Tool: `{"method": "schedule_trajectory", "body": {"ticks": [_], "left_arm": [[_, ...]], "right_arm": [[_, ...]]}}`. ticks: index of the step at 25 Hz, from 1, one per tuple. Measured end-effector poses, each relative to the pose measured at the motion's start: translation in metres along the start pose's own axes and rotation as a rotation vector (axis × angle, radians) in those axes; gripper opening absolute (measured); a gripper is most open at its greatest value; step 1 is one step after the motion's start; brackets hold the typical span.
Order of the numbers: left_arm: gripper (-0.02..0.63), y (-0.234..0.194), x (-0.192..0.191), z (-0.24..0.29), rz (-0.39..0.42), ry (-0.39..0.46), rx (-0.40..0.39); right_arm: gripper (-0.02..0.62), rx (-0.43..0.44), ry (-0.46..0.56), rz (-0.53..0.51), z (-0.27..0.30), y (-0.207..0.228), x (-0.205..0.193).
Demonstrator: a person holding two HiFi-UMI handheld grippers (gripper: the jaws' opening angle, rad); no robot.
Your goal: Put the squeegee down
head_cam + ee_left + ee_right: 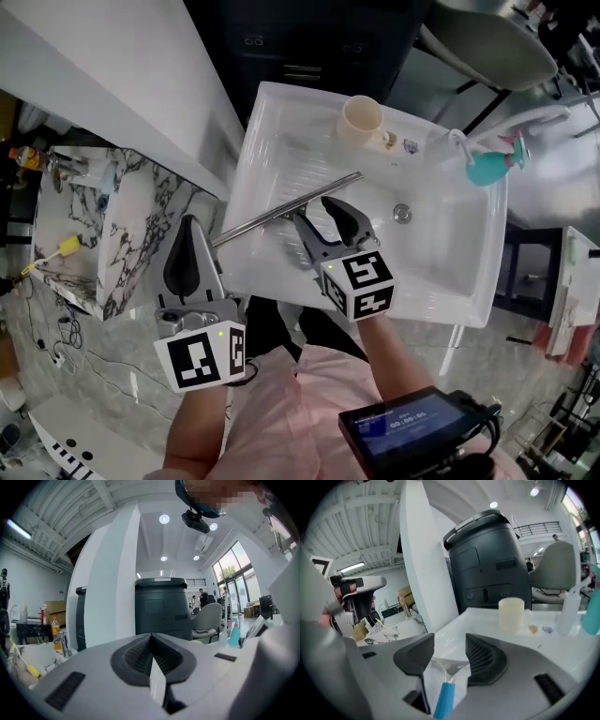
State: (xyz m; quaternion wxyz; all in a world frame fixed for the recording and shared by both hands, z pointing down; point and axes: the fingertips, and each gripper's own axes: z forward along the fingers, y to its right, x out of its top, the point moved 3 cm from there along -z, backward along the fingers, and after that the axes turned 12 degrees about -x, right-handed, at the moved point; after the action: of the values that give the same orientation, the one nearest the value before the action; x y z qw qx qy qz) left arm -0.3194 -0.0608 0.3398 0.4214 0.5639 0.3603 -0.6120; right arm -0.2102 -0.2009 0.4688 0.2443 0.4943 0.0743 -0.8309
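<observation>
white moulded plastic sink (441,262) fills the middle of the head view. the task's thing lies in it: a squeegee with a long metal blade bar and a blue handle (291,204). the bar runs slantwise from the sink's left edge toward its middle, and its outer end reaches just past that edge.

right gripper (314,211) hangs over the handle end, jaws released and wide apart. in the right gripper view the blue handle (444,698) shows in the gap below the jaws, pads off it on both sides – nothing gripped.

left gripper (190,234) sits outside the sink's left edge, jaws clenched together. a thin white sliver shows at the seam; can't tell what it is.

cream mug (361,120) on the far edge, teal spray bottle (487,167) at the far right corner, both well apart from the squeegee.

judgement – squeegee looks set down and let go, so the task is about done. left to do: draw the right gripper clear.
</observation>
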Motion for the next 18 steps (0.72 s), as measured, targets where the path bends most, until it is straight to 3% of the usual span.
{"method": "schedule_trajectory", "body": {"ticks": [6, 10, 16, 18], "left_arm": [[0.009, 0.016, 0.067, 0.011, 0.029, 0.167, -0.026], [0.009, 0.024, 0.107, 0.008, 0.039, 0.226, -0.039], [0.009, 0.033, 0.141, 0.012, 0.058, 0.308, -0.050], [0.009, 0.035, 0.146, 0.013, 0.064, 0.323, -0.054]], "right_arm": [[0.181, 0.025, 0.245, -0.063, -0.041, -0.009, 0.099], [0.128, 0.011, 0.365, -0.090, -0.076, -0.013, 0.145], [0.007, -0.027, 0.483, -0.140, -0.102, -0.010, 0.186], [0.002, -0.038, 0.505, -0.151, -0.105, -0.010, 0.193]]}}
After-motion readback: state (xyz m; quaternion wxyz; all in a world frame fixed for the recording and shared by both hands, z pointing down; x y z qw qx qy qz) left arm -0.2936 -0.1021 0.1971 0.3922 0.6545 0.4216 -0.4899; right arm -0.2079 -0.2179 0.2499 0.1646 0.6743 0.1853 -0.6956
